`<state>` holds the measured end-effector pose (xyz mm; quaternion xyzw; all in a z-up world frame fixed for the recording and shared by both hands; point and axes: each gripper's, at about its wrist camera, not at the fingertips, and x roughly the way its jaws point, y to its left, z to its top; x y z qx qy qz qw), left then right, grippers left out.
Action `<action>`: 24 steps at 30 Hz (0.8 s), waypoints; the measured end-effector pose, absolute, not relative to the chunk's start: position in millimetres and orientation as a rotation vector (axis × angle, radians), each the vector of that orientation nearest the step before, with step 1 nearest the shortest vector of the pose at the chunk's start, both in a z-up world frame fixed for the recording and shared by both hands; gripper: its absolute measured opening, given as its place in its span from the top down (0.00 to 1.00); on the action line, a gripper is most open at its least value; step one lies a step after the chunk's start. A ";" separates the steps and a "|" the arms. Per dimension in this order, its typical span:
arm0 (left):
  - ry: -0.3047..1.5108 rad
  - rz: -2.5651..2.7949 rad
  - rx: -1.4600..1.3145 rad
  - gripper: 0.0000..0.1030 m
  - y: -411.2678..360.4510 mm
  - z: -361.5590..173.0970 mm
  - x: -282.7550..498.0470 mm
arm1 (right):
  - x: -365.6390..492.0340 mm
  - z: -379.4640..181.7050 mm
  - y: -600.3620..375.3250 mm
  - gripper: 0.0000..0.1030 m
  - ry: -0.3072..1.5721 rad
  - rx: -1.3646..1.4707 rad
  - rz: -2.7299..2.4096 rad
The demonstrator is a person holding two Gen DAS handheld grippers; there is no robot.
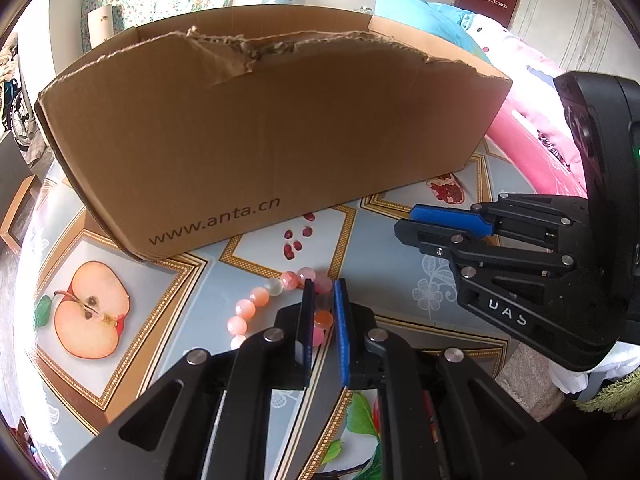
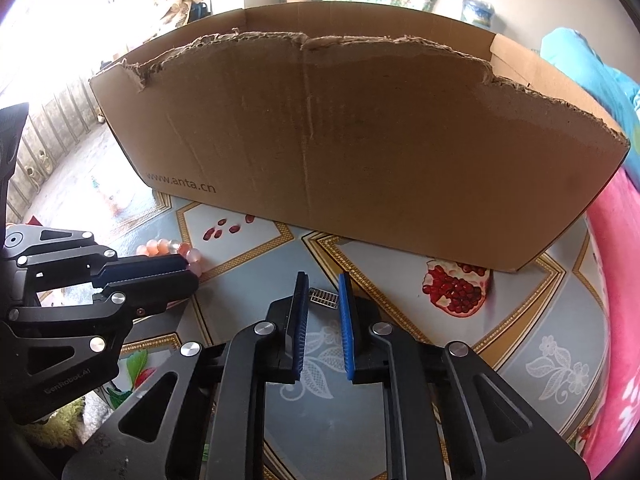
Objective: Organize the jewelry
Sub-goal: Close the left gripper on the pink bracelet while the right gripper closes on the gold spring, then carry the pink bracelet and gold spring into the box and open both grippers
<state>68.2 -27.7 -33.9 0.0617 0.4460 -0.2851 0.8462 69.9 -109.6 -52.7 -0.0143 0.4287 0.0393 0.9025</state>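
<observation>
A bracelet of pink and pale beads lies curled on the fruit-print tablecloth in front of a cardboard box. My left gripper is shut on the bracelet's near side, with beads showing between its blue pads. From the right wrist view the same gripper sits at the left over the beads. My right gripper has its jaws narrowly apart and pressed on a small silver chain piece at the fingertips. It enters the left wrist view from the right.
The tall box with a torn upper edge stands close ahead and blocks the far side. A pink blanket borders the table on the right. Printed apple and pomegranate pictures are flat cloth patterns.
</observation>
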 end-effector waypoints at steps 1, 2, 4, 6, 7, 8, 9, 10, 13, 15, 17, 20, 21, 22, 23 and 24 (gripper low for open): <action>0.941 -0.602 0.131 0.91 -27.6 -33.8 68.2 | 73.0 -56.2 -113.2 0.87 0.887 -0.025 0.083; 0.941 -0.602 0.131 0.91 -27.4 -33.9 68.2 | 74.0 -56.7 -114.3 0.87 0.888 -0.024 0.084; 0.941 -0.601 0.130 0.91 -27.5 -33.8 68.2 | 74.6 -56.4 -115.8 0.87 0.889 -0.019 0.087; 0.941 -0.601 0.130 0.91 -27.5 -33.9 68.2 | 75.4 -55.7 -117.2 0.88 0.891 -0.013 0.091; 0.941 -0.601 0.129 0.91 -27.3 -33.9 68.1 | 75.9 -55.7 -118.5 0.88 0.892 -0.007 0.093; 0.941 -0.601 0.129 0.91 -27.3 -33.8 68.3 | 76.8 -56.4 -119.7 0.88 0.893 -0.003 0.094; 0.941 -0.601 0.129 0.91 -26.9 -33.8 68.2 | 77.0 -56.0 -120.7 0.88 0.895 0.001 0.096; 0.940 -0.601 0.129 0.91 -26.8 -34.0 68.2 | 77.5 -55.7 -122.0 0.88 0.896 0.005 0.097; 0.940 -0.602 0.130 0.91 -26.7 -33.9 68.2 | 78.8 -56.5 -130.6 0.88 0.899 0.028 0.101; 0.939 -0.602 0.132 0.91 -26.9 -33.7 68.0 | 77.5 -54.5 -135.2 0.88 0.893 0.046 0.107; 0.935 -0.600 0.133 0.91 -26.6 -33.6 67.7 | 74.8 -51.0 -139.0 0.88 0.883 0.062 0.112; 0.930 -0.597 0.136 0.91 -26.8 -33.0 67.1 | 71.0 -46.8 -146.7 0.88 0.872 0.090 0.120; 0.927 -0.593 0.139 0.91 -27.1 -32.6 66.6 | 69.7 -45.8 -149.1 0.88 0.869 0.100 0.121; 0.926 -0.589 0.141 0.91 -26.8 -32.4 66.6 | 68.6 -43.4 -151.0 0.88 0.867 0.108 0.123; 0.927 -0.584 0.140 0.91 -26.3 -32.2 66.6 | 67.3 -41.0 -153.5 0.88 0.863 0.118 0.128; 0.928 -0.579 0.138 0.91 -25.3 -31.9 66.6 | 66.1 -38.9 -155.8 0.88 0.858 0.128 0.134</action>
